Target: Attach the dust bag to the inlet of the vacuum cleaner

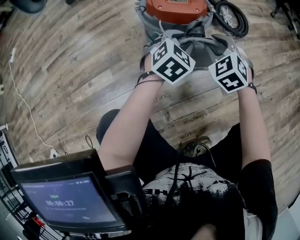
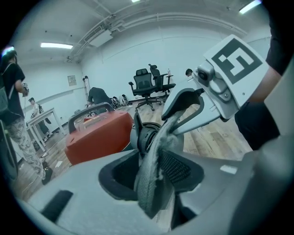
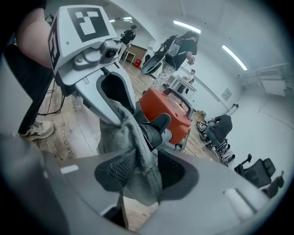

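Note:
The vacuum cleaner has an orange lid (image 1: 176, 7) on a grey drum. Its black round inlet (image 2: 147, 137) (image 3: 154, 131) faces both grippers. A grey cloth dust bag (image 1: 206, 47) (image 2: 154, 179) (image 3: 138, 151) hangs in front of the inlet. My left gripper (image 2: 151, 176) is open. The bag's edge lies between its jaws against the right pad, with a gap on the left side. My right gripper (image 3: 142, 172) is open too, with cloth hanging loosely between its pads. In the head view both marker cubes (image 1: 171, 61) (image 1: 229, 70) sit side by side just short of the drum.
A black hose (image 1: 232, 16) coils to the right of the vacuum. A white cable (image 1: 18, 93) runs over the wooden floor at the left. A screen (image 1: 70, 197) sits at the lower left by the person's knees. People and office chairs (image 2: 147, 82) stand far back.

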`<state>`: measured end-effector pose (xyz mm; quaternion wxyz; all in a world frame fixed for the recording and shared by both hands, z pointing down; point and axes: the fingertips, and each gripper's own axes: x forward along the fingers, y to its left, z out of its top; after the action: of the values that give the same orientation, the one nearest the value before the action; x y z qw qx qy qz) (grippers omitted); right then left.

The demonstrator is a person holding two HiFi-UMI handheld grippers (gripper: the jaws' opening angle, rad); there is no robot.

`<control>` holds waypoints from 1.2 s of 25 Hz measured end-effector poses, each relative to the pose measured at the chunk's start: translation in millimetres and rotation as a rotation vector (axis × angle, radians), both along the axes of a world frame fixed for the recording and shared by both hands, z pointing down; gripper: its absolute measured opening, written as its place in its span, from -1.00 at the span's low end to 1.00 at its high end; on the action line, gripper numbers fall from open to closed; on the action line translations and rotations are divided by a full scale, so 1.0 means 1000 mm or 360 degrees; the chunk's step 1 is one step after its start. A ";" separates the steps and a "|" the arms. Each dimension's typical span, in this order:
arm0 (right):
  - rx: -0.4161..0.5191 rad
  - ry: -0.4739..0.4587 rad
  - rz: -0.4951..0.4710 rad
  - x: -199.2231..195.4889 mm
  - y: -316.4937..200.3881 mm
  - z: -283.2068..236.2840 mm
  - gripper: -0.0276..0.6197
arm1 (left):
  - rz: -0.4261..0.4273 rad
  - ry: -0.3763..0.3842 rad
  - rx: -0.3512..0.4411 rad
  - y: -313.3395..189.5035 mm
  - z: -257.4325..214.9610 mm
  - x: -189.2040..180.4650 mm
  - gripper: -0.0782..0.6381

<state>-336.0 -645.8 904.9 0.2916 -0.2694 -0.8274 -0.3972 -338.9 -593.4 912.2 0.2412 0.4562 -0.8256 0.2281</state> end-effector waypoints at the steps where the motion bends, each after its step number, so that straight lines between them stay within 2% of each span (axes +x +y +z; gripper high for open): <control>1: -0.0036 -0.0014 0.0000 0.002 -0.001 -0.003 -0.40 | 0.0004 -0.0017 0.0016 0.000 -0.003 0.002 -0.30; 3: -0.0111 -0.0047 -0.0008 0.008 -0.002 -0.011 -0.19 | 0.0015 -0.0064 0.0037 0.002 -0.011 0.006 -0.18; 7: -0.0184 -0.0190 -0.0039 0.012 0.000 -0.035 -0.11 | 0.0042 -0.0130 0.0066 0.006 -0.022 0.011 -0.14; 9: -0.0310 -0.0247 -0.0061 0.018 0.006 -0.047 -0.24 | 0.0053 -0.0151 0.0125 0.008 -0.031 0.017 -0.17; 11: -0.0469 -0.0302 -0.0081 0.025 0.013 -0.059 -0.56 | 0.0062 -0.0149 0.0227 0.010 -0.044 0.025 -0.40; 13: -0.0615 -0.0351 -0.0086 0.030 0.023 -0.069 -0.84 | 0.0063 -0.0141 0.0338 0.017 -0.057 0.034 -0.53; 14: -0.0679 -0.0366 -0.0087 0.032 0.029 -0.071 -0.90 | 0.0051 -0.0140 0.0388 0.024 -0.063 0.037 -0.62; 16: -0.0788 -0.0376 -0.0105 0.033 0.046 -0.069 -0.90 | 0.0012 -0.0126 0.0461 0.041 -0.070 0.044 -0.76; 19: -0.0884 -0.0395 -0.0170 0.037 0.068 -0.066 -0.90 | -0.0003 -0.0069 0.0525 0.053 -0.075 0.057 -0.77; 23: -0.0946 -0.0398 -0.0250 0.045 0.086 -0.069 -0.90 | 0.0011 -0.0089 0.0553 0.060 -0.087 0.074 -0.78; 27: -0.1034 -0.0361 -0.0333 0.060 0.092 -0.073 -0.90 | -0.0026 -0.0090 0.0586 0.067 -0.082 0.077 -0.78; 30: -0.1087 -0.0249 -0.0307 0.060 0.094 -0.075 -0.90 | -0.0065 -0.0071 0.0645 0.077 -0.085 0.070 -0.78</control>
<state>-275.5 -552.1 830.4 0.0817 -0.3968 -0.9030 -0.1429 -268.8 -516.1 827.6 0.1306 0.4735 -0.8688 0.0627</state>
